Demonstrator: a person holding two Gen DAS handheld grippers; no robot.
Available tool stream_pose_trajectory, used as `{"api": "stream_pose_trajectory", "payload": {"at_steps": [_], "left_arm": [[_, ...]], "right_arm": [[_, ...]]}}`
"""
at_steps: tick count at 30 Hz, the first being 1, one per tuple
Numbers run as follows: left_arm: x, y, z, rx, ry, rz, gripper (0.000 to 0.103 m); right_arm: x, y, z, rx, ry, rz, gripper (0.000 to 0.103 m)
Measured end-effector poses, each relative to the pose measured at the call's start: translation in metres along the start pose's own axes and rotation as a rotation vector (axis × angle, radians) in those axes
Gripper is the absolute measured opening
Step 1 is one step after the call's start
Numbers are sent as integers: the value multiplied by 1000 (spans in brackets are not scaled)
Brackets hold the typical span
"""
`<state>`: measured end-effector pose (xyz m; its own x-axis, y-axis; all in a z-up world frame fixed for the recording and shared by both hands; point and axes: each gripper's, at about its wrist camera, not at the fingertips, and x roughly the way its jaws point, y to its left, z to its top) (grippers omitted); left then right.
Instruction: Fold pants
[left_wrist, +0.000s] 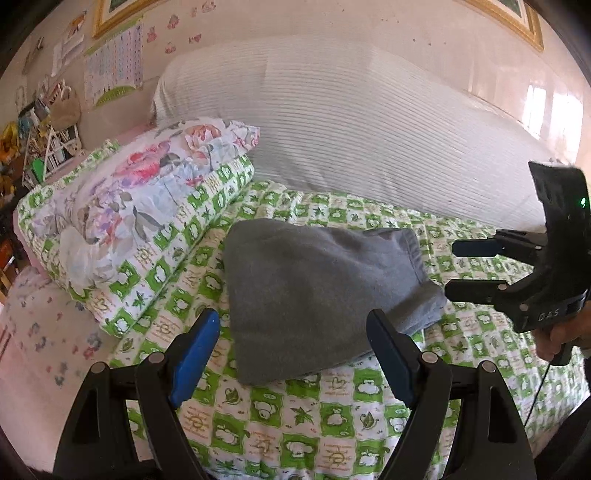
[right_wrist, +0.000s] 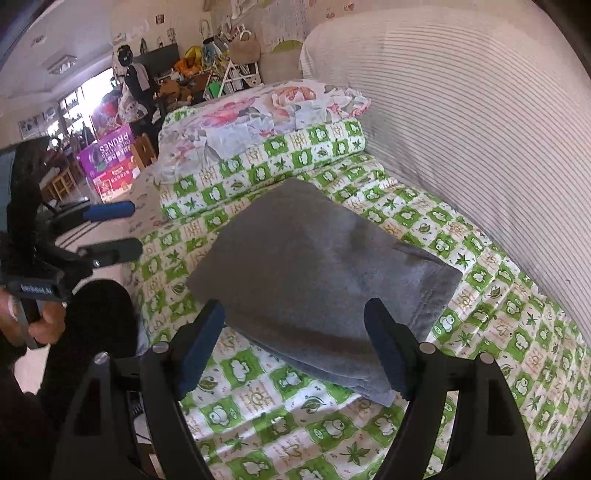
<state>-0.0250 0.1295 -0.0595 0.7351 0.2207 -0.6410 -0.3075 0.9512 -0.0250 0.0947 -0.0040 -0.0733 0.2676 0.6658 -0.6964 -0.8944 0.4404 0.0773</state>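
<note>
The pants (left_wrist: 317, 291) are seen as a grey, compact, several-layer packet lying flat on the green-and-white checked quilt (left_wrist: 295, 413) of the bed. No leg or waistband hangs loose; stacked edges are visible at the near right corner in the right wrist view. By judgement, the folding is done or nearly so.

The left gripper (left_wrist: 295, 354) is open, blue pads wide apart, nothing between them. It is held above and just short of the packet's near edge, and is pointed obliquely down at it. In its own view the packet lies straight ahead, filling the gap between the pads.

The right gripper (right_wrist: 295, 350) is likewise open and empty. In its own view the packet's near edge passes between the fingers, but no pad is seen pressing cloth. From the left wrist view the right gripper (left_wrist: 452, 267) is seen side-on, just beside the packet's right corner and apart from it.

Key relation: the packet is bracketed, left gripper at its near left side, right gripper at its right corner. Its longer side appears to run from near left toward far right, roughly across the line between the two grippers; fisheye distortion makes this uncertain. The right gripper is judged the nearer.

A folded floral blanket (left_wrist: 147, 192) on a rolled quilt lies left of the packet, well apart. A striped cover (left_wrist: 369, 122) stands behind.

Judgement: any further move would be a smoothing press or a withdrawal.
</note>
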Motion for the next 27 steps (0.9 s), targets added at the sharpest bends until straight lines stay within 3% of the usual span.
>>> {"api": "stream_pose_trajectory", "payload": {"at_steps": [7,13,27], "left_arm": [[12,-8,5,13,5,7,81],[34,-8,8,21,23,19,81],[79,3,6,-18,83,17,81]], "right_arm": [[-8,-4,3,-24,1,-7,80],[-5,-31,-1,45,19,-9,81],[27,-58,-17,105,88,3,81]]}}
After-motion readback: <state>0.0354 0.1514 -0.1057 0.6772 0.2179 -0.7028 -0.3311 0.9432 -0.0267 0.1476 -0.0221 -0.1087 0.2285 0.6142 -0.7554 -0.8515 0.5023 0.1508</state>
